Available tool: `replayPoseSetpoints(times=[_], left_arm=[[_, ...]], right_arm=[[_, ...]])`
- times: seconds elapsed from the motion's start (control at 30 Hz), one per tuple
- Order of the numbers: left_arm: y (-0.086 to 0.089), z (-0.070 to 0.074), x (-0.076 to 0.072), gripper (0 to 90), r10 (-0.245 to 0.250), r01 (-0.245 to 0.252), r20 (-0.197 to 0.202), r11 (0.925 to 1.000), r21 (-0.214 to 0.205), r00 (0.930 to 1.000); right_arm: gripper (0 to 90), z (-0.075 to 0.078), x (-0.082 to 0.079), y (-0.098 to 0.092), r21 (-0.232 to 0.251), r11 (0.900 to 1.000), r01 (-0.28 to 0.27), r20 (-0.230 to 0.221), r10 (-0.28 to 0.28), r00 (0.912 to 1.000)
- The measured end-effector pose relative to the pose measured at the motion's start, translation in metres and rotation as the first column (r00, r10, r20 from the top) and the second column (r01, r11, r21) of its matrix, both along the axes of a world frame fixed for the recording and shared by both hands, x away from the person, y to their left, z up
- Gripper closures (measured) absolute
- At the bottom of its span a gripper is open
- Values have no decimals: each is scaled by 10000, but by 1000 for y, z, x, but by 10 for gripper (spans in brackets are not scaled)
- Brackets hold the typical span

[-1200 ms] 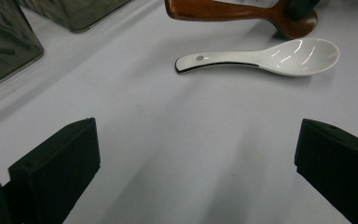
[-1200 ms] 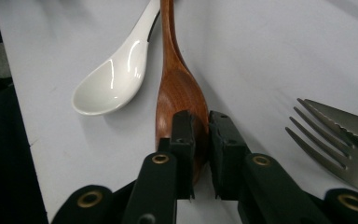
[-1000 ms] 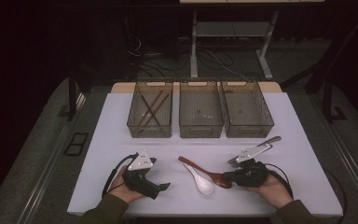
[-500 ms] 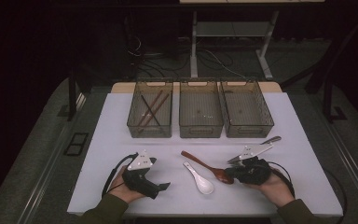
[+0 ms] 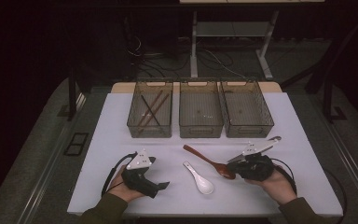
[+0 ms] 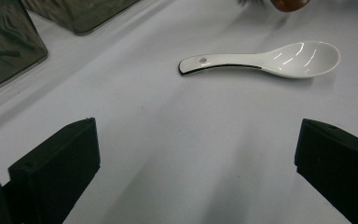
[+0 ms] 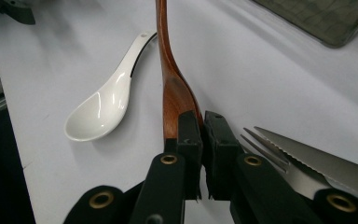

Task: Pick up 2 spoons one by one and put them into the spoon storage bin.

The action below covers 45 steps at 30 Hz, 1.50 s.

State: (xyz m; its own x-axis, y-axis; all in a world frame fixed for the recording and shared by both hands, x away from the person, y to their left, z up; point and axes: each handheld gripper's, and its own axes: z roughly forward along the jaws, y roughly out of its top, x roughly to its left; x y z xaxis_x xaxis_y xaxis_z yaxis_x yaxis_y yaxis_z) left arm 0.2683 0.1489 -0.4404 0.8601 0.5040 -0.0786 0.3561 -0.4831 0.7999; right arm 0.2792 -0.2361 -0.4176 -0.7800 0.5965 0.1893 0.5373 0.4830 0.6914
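Low over the white table (image 5: 98, 154), the right gripper (image 7: 200, 135) lay nearly level, jaws clamped on the wooden spoon (image 7: 170, 88) at its bowl. Meanwhile the left gripper (image 5: 161, 185) rested wide open near the white spoon (image 6: 270, 58).

We found bare table (image 5: 121, 140) ahead of the left gripper (image 5: 161, 186). Three bins (image 5: 200, 128) walled off the far side. A white spoon (image 5: 199, 178) lay mid-table.
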Motion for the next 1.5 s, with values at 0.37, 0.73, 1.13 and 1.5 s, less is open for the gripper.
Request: replayPoseSetpoints(times=[0.37,0.73,1.13,1.5], left_arm=[[0,1,-1,0,-29,29,25,10000,-6,10000],[-1,1,-1,0,-36,36,24,10000,-6,10000],[-1,0,-1,0,-62,62,32,10000,9,10000],[-1,1,-1,0,-38,38,49,10000,-36,10000]], right_arm=[[857,6,4,-4,199,9997,155,93,-157,9998],[857,17,10,-6,343,9982,500,422,-514,9978],[857,28,20,-10,591,9931,1008,783,-1053,9914],[857,36,31,-7,635,9902,1247,1134,-1313,9848]])
